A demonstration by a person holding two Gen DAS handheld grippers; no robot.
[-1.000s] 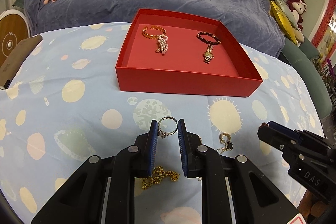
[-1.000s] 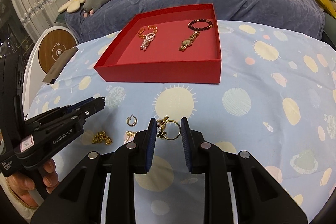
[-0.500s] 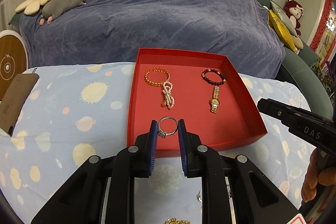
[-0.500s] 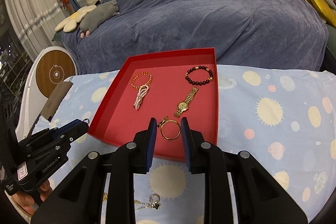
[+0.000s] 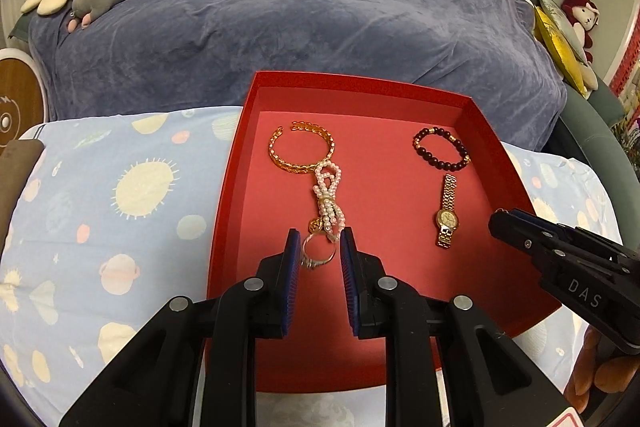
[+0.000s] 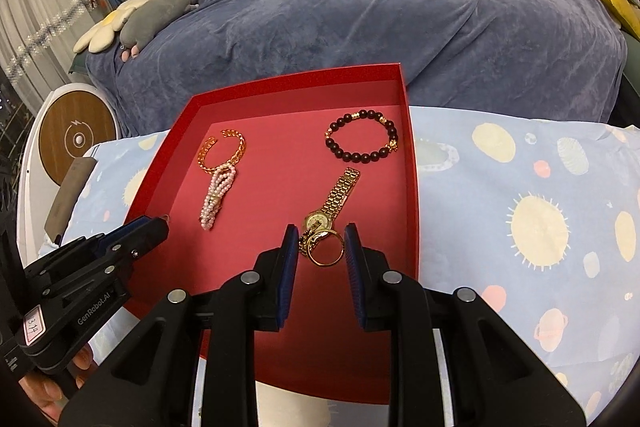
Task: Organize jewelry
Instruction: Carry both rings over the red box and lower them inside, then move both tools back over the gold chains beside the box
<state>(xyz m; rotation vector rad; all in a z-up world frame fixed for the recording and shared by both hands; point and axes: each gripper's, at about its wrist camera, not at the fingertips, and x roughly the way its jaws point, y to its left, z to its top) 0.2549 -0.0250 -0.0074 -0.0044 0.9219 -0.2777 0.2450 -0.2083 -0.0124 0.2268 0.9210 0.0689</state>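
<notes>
Holding a silver ring in our left claw and a gold ring in our right claw, we hang both just above the red box, ready to drop them straight down

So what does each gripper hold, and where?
Left gripper: silver ring, pinched across its band. Right gripper: gold ring, also across its band.

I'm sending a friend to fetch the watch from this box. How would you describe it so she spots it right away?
Look in the red box on the sun-patterned cloth. On its right half, just below the dark bead bracelet, lies the watch. It alone has a round pale dial on a straight gold link band; the other pieces are loops or beads.
</notes>
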